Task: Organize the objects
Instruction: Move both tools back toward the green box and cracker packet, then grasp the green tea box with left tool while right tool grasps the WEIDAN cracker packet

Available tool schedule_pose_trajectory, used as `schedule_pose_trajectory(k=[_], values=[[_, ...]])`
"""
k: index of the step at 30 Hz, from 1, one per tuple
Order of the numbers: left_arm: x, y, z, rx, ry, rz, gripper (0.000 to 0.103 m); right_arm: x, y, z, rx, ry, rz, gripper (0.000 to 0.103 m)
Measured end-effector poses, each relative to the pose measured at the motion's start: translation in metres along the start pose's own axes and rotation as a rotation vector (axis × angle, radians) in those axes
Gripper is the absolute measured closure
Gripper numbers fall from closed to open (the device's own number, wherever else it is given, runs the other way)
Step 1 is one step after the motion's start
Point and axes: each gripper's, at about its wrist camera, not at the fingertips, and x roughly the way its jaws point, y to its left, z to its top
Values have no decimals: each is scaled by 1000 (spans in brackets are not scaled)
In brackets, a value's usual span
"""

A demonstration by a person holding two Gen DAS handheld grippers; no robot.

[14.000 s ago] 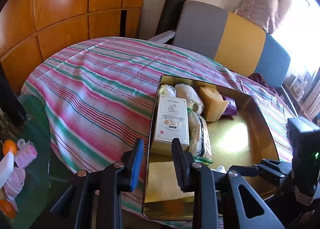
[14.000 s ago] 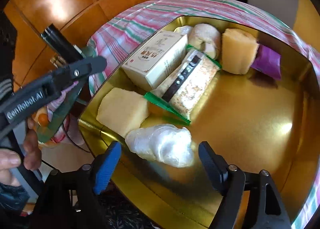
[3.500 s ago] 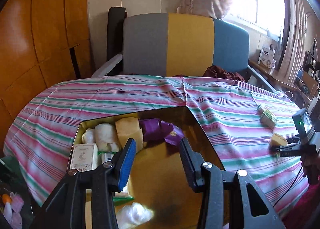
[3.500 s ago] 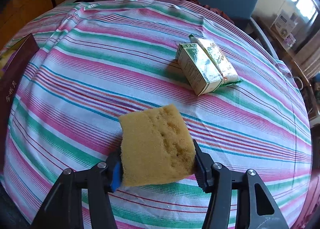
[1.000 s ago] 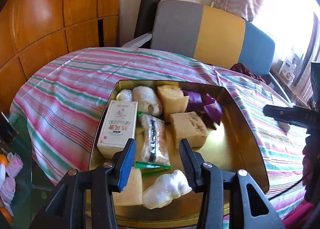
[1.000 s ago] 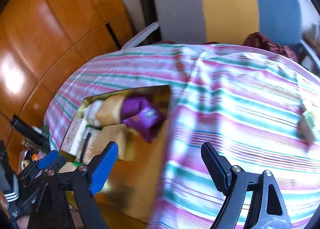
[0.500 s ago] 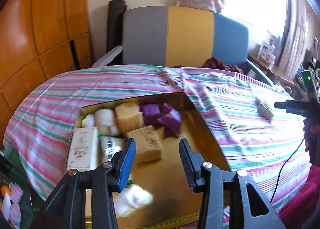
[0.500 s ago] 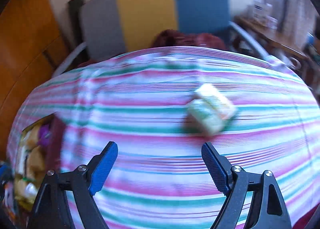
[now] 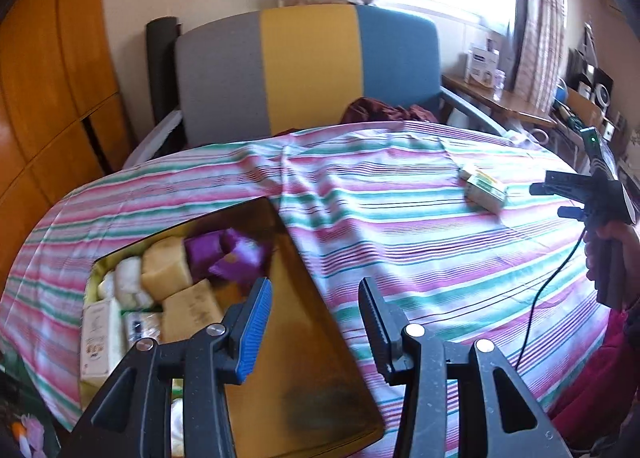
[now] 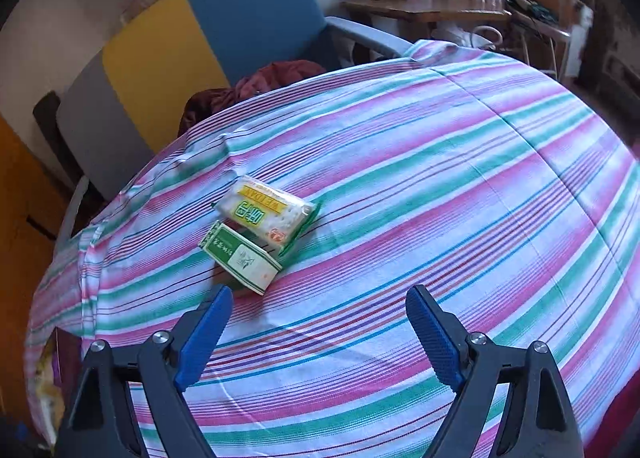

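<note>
The right hand-held gripper [image 10: 318, 332] hangs over the striped tabletop [image 10: 460, 186], its jaws opening and nothing between them. Just ahead of it and slightly to its left lie the two things not yet put away: a green-and-white box [image 10: 240, 257] and, touching its far side, a clear packet [image 10: 266, 214] with a yellow and green label. Both sit well out in the open cloth, on the side of the tabletop nearer the striped chair [image 10: 160, 58]. The box's long axis runs on a slant, from upper left to lower right across the right wrist view, so the jaws look roughly set to close across its short side; its near corner is just beyond the left blue pad [image 10: 202, 340].

The left hand-held gripper [image 9: 312, 322] is partly spread and empty, poised over the right edge of the gold tray [image 9: 304, 390] at the opposite side of the tabletop, where sponges [image 9: 166, 274], purple wrappers [image 9: 224, 252] and a white box [image 9: 100, 338] are already packed. The right hand is plainly the nearer one, so the box looks like its pick.
</note>
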Motion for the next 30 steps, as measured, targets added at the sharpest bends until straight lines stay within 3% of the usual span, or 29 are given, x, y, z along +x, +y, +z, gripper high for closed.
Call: schedule_pose_trajectory(k=[18,26,30], values=[[55,-80,31,73,103,-157,58,-7,-20,5,122,-7,51,12],[106,-118,52,43,198,-272,58,-22,-33,9,203,-74,73,11],[135,-138,68,-7,260,-348,58,-19,-36,9,228,-66,87,11]])
